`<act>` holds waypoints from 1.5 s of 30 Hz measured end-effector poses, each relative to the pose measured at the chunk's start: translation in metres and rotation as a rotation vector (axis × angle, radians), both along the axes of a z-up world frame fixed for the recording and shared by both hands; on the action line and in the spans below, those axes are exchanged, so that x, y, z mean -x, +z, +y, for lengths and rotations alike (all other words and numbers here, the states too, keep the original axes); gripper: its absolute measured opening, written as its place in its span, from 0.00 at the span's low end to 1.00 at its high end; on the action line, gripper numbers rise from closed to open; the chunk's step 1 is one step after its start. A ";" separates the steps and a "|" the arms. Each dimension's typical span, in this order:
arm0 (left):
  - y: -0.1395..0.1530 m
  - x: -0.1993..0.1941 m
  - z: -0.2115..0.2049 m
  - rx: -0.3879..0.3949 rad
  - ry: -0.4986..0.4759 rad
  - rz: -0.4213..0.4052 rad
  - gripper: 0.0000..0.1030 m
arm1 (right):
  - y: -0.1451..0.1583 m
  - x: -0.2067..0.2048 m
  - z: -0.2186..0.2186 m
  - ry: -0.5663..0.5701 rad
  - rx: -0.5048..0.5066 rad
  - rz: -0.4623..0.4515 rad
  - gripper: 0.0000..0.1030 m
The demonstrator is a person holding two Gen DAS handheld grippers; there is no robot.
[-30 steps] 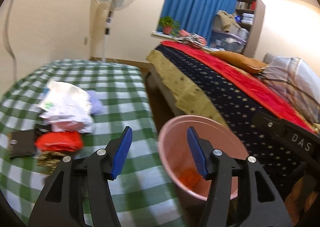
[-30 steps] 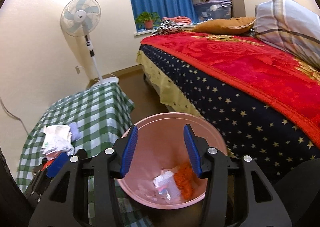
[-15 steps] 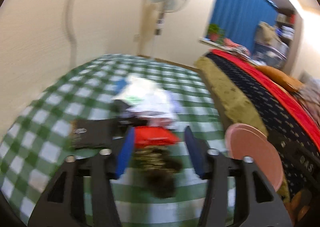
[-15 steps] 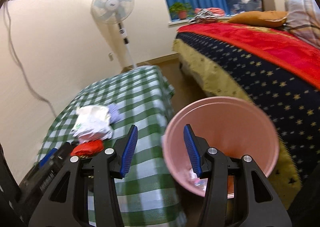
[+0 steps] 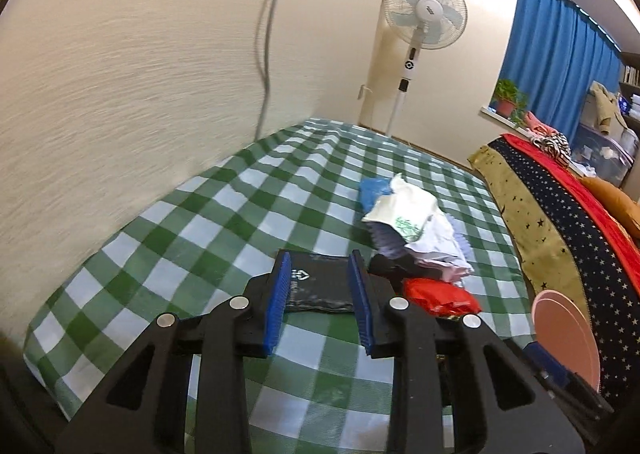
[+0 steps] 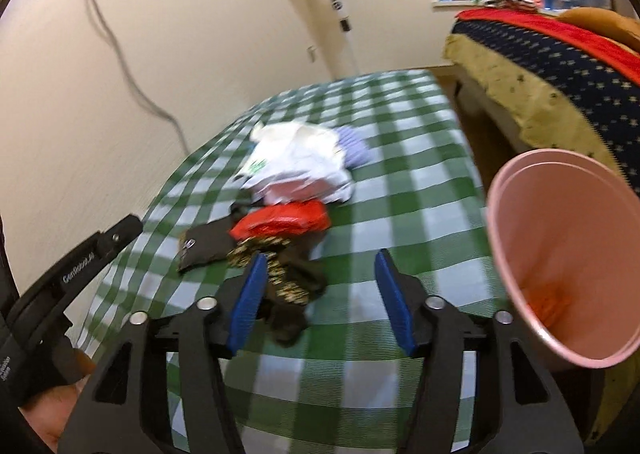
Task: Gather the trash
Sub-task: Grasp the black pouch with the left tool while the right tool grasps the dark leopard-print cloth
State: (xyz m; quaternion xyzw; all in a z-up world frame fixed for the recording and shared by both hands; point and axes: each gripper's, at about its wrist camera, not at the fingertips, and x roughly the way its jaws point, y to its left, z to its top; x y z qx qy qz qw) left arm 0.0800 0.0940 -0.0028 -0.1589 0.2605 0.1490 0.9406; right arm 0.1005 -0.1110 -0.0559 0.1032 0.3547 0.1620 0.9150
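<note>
Left gripper (image 5: 320, 304): jaws part-open, just been closing, nothing pinched. Dead ahead between my blue pads, flat black pouch (image 5: 318, 286), long axis across the jaws.

Right gripper (image 6: 320, 300): jaws apart, just been opening, empty. Just off my left pad, dark patterned wrapper (image 6: 286, 286), nearer this hand, lying lengthwise away. Beyond it, red wrapper (image 6: 282, 220), then white bags (image 6: 296, 166). Pink bin (image 6: 560, 250) to my right.

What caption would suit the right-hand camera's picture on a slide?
Right gripper, jaws open, nears a dark gold-patterned wrapper on the green checked tablecloth, pink bin alongside.
</note>
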 end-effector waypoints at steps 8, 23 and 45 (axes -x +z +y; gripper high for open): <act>-0.010 0.000 0.019 0.029 0.052 0.028 0.29 | -0.015 -0.013 0.012 0.036 0.014 0.068 0.64; -0.036 -0.046 0.013 0.064 -0.026 0.142 0.51 | -0.011 -0.022 0.000 0.037 0.015 0.104 0.08; -0.062 -0.093 -0.002 -0.009 -0.059 0.378 0.88 | -0.024 -0.037 -0.020 -0.034 0.034 0.143 0.45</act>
